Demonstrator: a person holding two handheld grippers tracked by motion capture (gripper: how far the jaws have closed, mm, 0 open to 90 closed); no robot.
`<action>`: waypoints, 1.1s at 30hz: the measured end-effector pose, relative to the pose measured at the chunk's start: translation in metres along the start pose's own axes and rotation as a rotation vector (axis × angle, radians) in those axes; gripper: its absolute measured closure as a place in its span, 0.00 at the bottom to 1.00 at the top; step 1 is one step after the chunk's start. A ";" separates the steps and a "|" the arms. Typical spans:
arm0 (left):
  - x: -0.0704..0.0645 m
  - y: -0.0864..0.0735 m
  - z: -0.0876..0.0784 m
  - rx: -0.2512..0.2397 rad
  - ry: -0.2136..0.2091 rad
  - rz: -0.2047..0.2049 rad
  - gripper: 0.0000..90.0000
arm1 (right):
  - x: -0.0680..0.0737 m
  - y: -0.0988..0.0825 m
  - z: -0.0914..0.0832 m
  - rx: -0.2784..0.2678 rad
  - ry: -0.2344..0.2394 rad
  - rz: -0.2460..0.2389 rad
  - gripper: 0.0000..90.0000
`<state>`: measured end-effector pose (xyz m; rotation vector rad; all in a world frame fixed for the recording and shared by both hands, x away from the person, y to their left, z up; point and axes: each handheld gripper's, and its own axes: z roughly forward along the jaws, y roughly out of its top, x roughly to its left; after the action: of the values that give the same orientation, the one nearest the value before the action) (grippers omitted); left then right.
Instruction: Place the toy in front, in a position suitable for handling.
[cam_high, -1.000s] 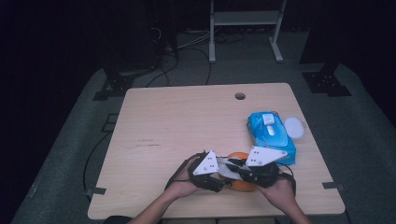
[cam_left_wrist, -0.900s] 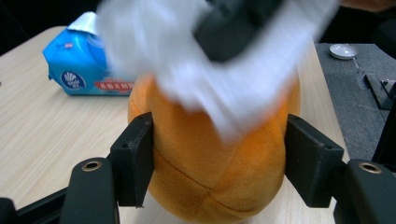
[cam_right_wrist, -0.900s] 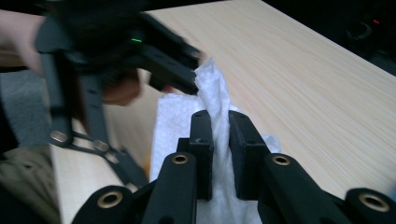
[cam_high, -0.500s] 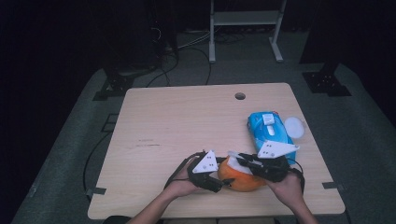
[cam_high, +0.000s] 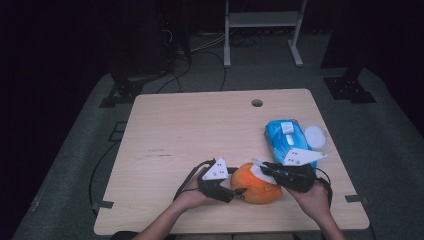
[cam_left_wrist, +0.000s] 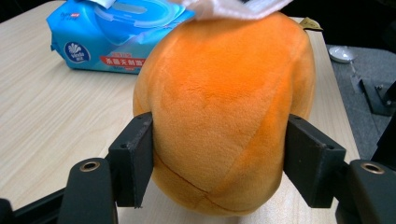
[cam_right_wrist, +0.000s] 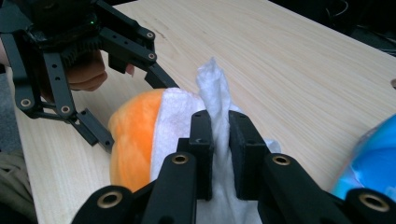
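Note:
An orange plush ball (cam_high: 252, 186) (cam_left_wrist: 224, 102) lies near the table's front edge. My left gripper (cam_high: 240, 191) (cam_left_wrist: 219, 158) is shut on it from the left. Both pads (cam_left_wrist: 135, 158) dent its sides, and the jaws have just been closing a little on it. My right gripper (cam_high: 264, 169) (cam_right_wrist: 220, 135) is shut on a white wipe (cam_right_wrist: 210, 84) (cam_high: 259, 170). The wipe drapes over the top right of the plush ball (cam_right_wrist: 133, 140). In the right gripper view the left gripper's fingers (cam_right_wrist: 95, 130) straddle the ball's far side.
A blue pack of wet wipes (cam_high: 287, 137) (cam_left_wrist: 116, 37) lies behind the right hand, with a white round disc (cam_high: 316, 135) beside it at the table's right edge. The wooden table (cam_high: 200, 130) has a small hole (cam_high: 257, 103) at the back.
My right gripper has slid to the right over the plush ball with the wipe, uncovering more of its orange top. The left hand has stayed put.

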<state>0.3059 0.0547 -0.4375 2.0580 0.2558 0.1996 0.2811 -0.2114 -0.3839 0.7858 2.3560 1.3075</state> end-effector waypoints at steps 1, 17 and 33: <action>0.000 0.001 0.000 0.001 0.002 -0.002 0.36 | 0.001 0.000 -0.001 -0.003 -0.001 0.002 0.88; 0.001 0.003 0.001 -0.020 0.022 -0.039 0.37 | 0.027 0.013 0.013 -0.011 0.058 -0.081 0.88; 0.006 0.003 -0.003 -0.070 -0.039 -0.028 0.21 | 0.018 0.002 0.016 0.002 0.066 -0.054 0.88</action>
<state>0.3111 0.0579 -0.4331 1.9853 0.2500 0.1485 0.2759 -0.1886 -0.3912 0.6852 2.4128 1.3279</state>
